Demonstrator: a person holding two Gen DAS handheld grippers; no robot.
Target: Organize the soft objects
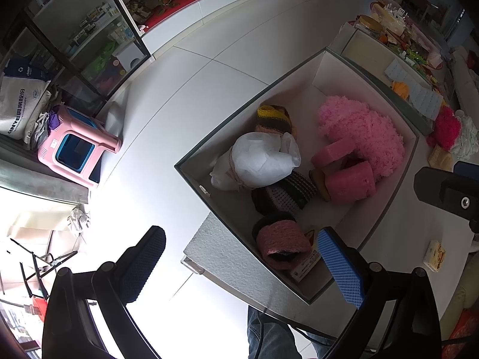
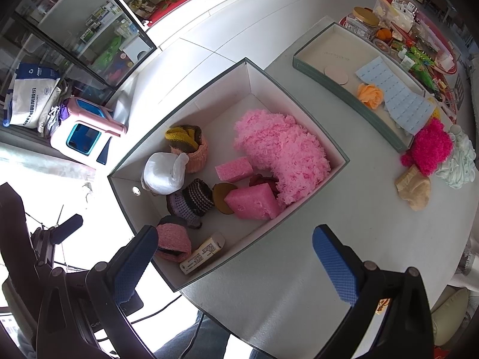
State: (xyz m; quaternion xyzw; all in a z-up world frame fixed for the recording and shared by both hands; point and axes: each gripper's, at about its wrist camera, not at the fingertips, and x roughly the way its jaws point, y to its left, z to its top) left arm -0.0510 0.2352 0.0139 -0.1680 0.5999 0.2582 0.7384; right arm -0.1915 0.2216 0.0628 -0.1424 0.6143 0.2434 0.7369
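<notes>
Soft objects mostly sit in the box (image 2: 299, 110); magenta pompom (image 2: 428, 149), beige sock (image 2: 416, 191) and pale cloth (image 2: 458, 164) remain on tabletop (image 2: 329, 254) at 3 o'clock. Left hand-held gripper (image 1: 239, 266) and right hand-held gripper (image 2: 236, 263) both released, empty.

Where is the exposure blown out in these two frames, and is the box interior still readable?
Left wrist view: the floor at lower left is washed to pure white, hiding detail beside the left gripper, whose left finger is silhouetted; the box interior stays evenly lit. Right wrist view: similar glare at the left edge; the fluffy pink item is sharp. Both show fisheye bending and dark corners.
</notes>
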